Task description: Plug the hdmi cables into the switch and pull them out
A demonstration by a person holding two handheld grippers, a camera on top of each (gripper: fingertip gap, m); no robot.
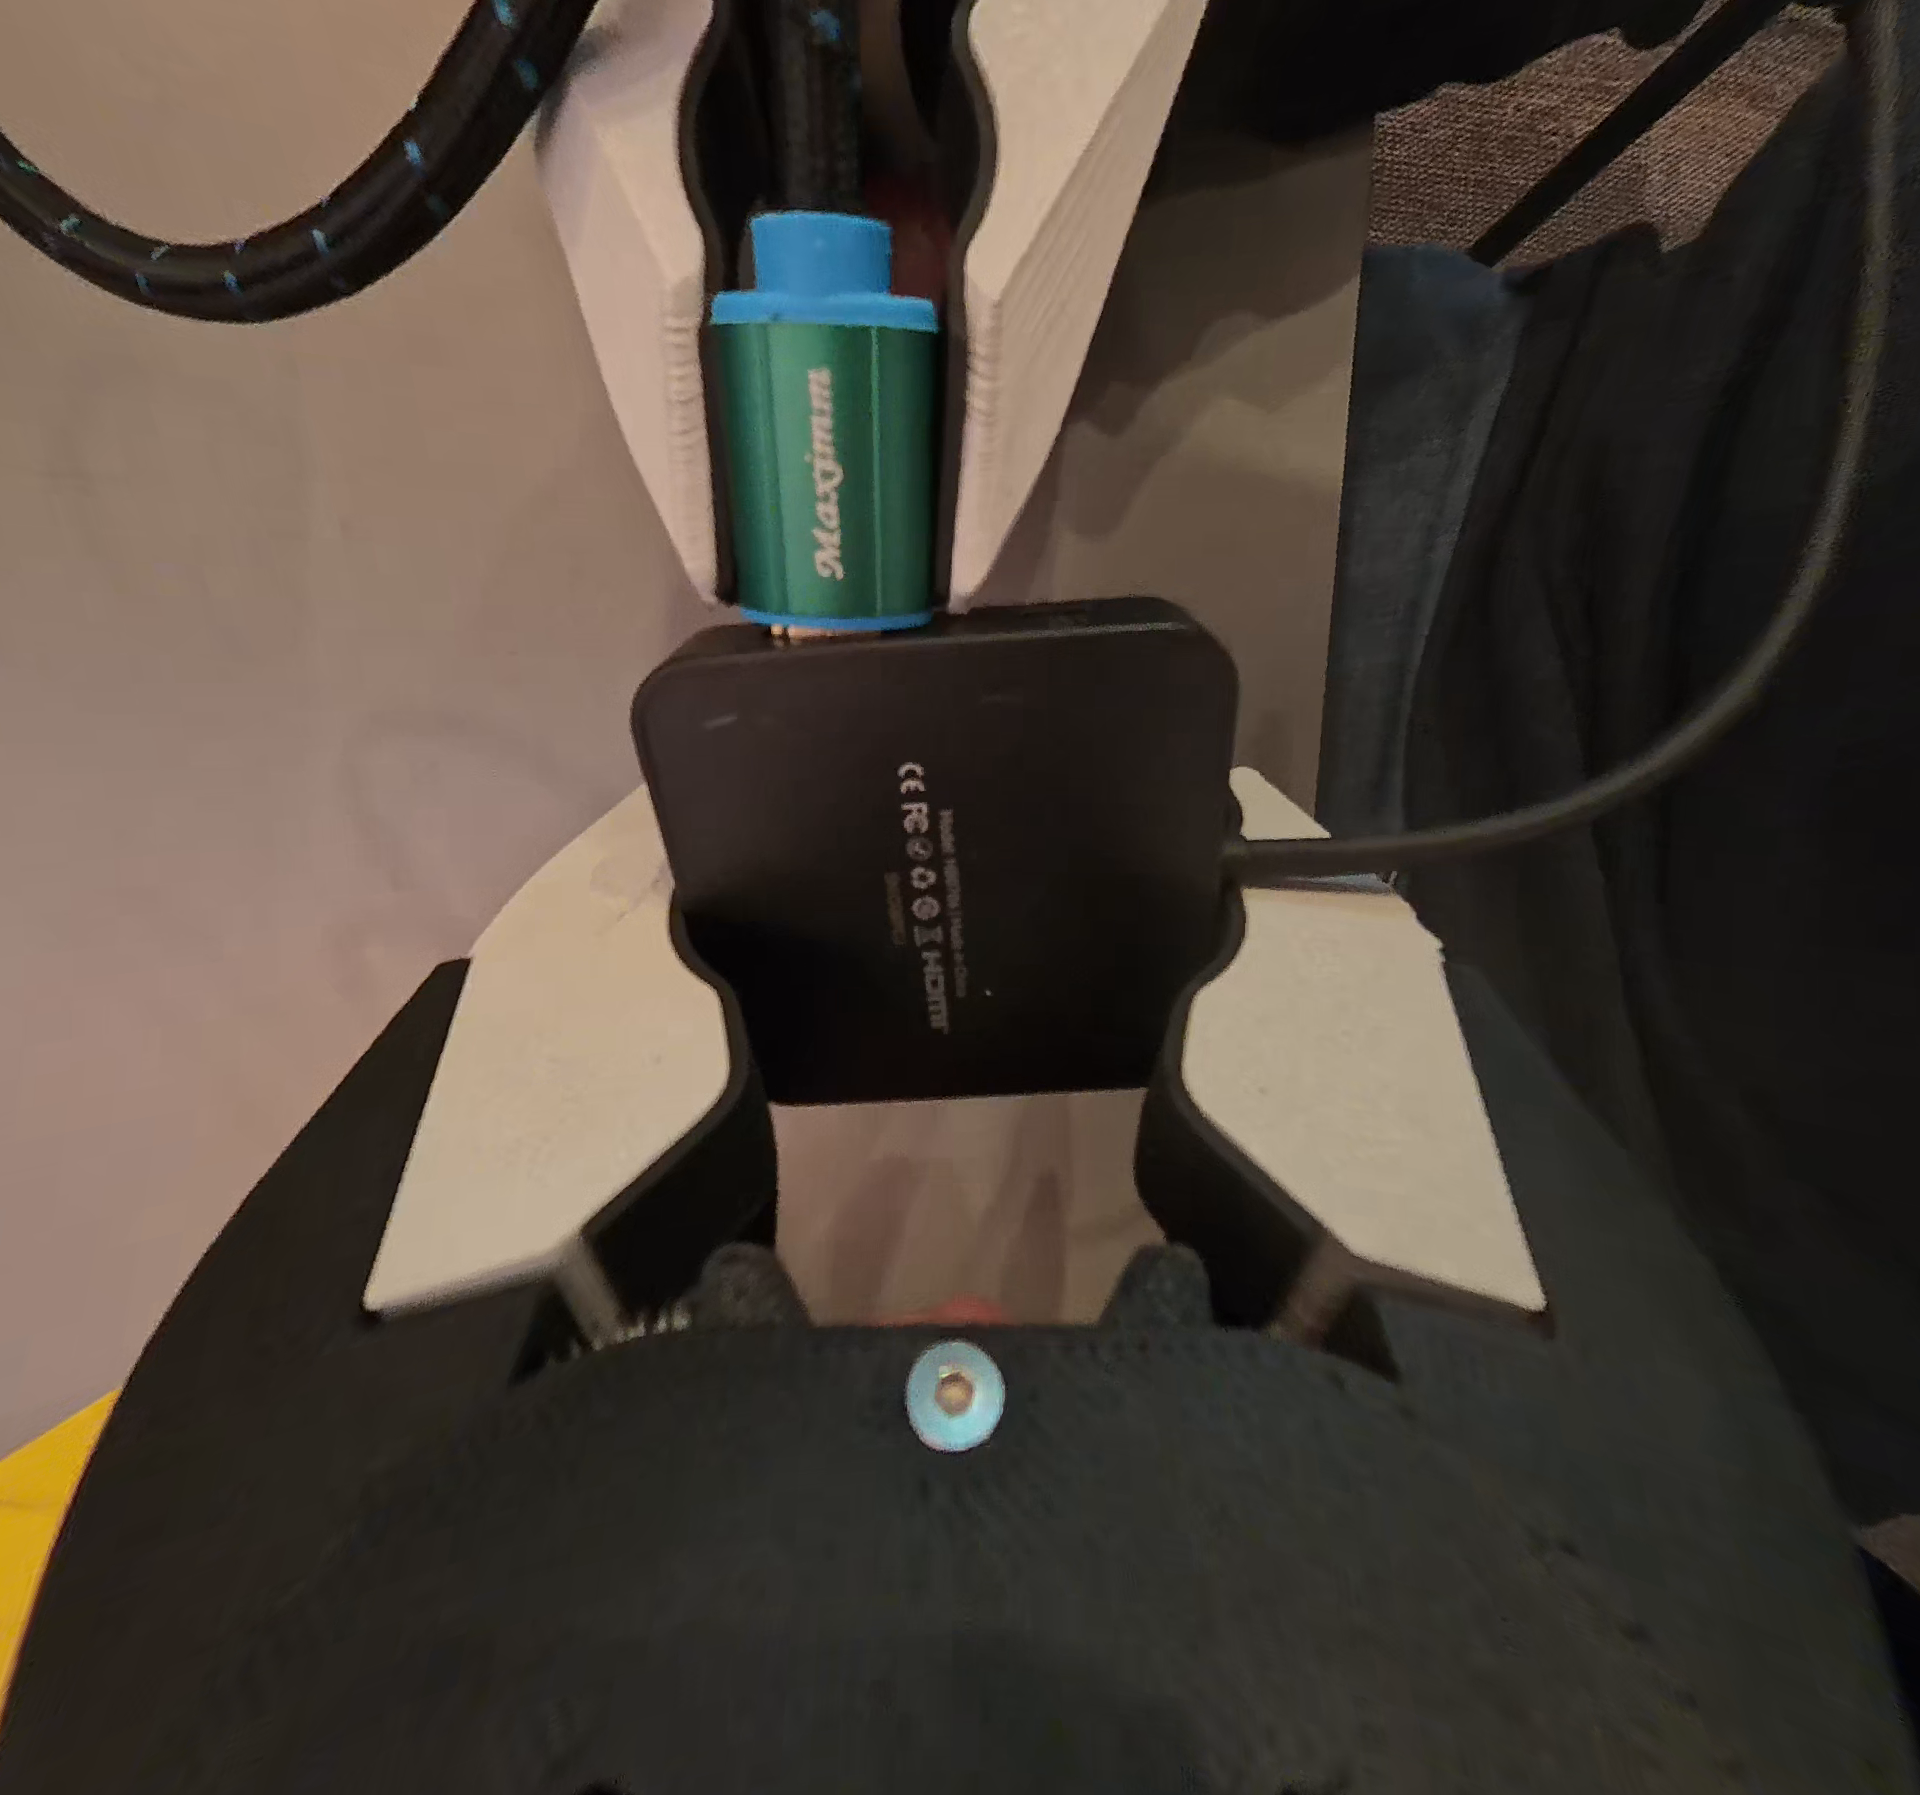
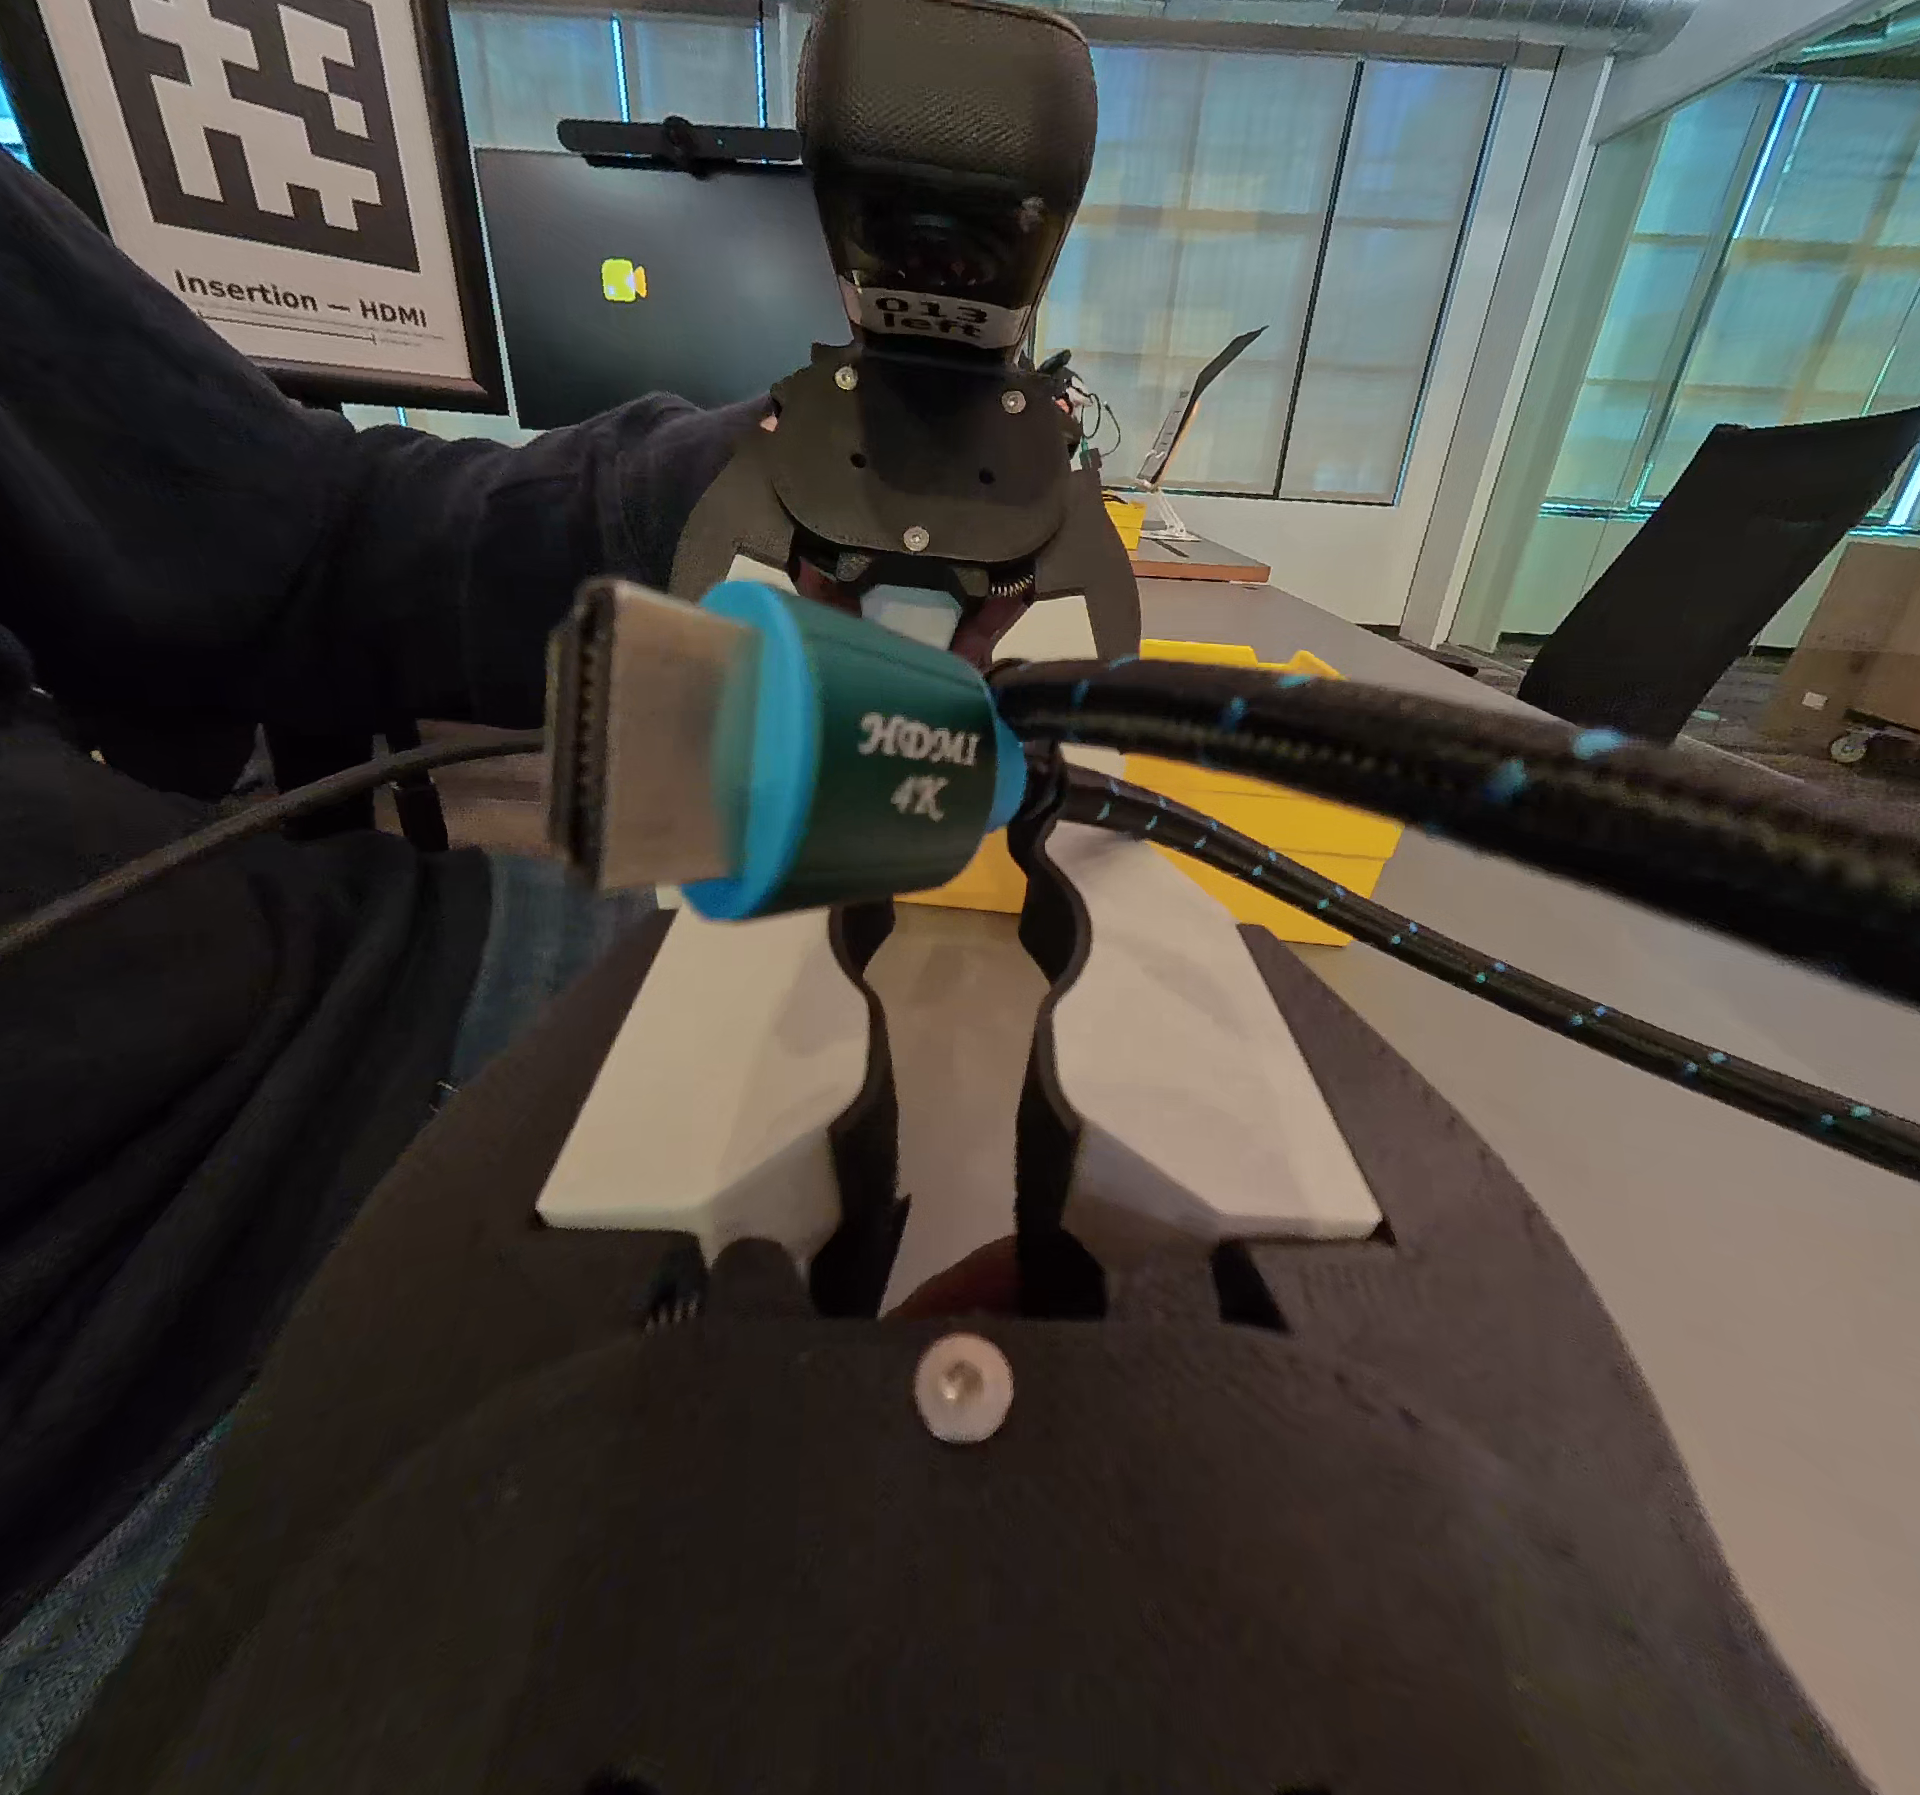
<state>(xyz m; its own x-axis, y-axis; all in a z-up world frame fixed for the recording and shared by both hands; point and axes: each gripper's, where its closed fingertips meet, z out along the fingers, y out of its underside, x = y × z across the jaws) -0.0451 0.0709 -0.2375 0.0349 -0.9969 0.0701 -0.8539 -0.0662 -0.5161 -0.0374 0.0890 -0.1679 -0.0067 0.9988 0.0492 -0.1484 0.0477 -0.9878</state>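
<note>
Left gripper [image 1: 956, 914] clamping black switch [image 1: 935, 810], holding it above table [image 2: 1662, 1174]. Right gripper [image 1: 831, 457] squeezing green HDMI plug [image 1: 826, 467], plug sitting in switch port. Second plug [image 2: 831, 769] dangling loose near right gripper.

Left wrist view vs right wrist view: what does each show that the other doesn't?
Left only: flat black switch box in left tool; right tool clamps green metal HDMI plug at its port.
Right only: second green plug hanging loose, metal tip bare; yellow plastic bin.
Both: the two tools, black braided cable.
</note>
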